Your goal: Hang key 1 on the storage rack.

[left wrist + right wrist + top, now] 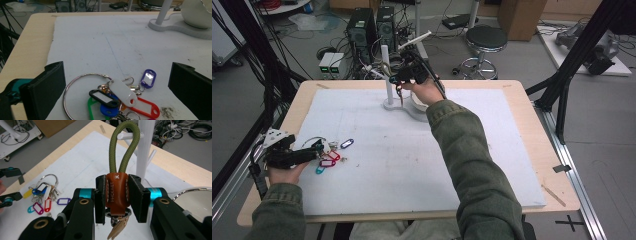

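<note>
My right gripper [117,195] is shut on a brown leather key fob [116,200] with an olive rope loop [125,147]; keys [118,227] hang below it. The loop stands upright just in front of a peg [130,135] of the white stand [146,150]; whether they touch I cannot tell. In the high view the right gripper [401,82] is up by the stand [386,75] at the far middle. My left gripper [117,72] stands open low over the mat. A large metal ring [75,92] with several coloured tags [122,92] lies between its jaws, untouched.
A white bowl [419,104] sits on the stand's base next to the post. The white mat [412,160] covers most of the wooden table [542,145]. A purple tag [347,143] lies at the bunch's right edge. Computers, cables and a stool stand on the floor beyond.
</note>
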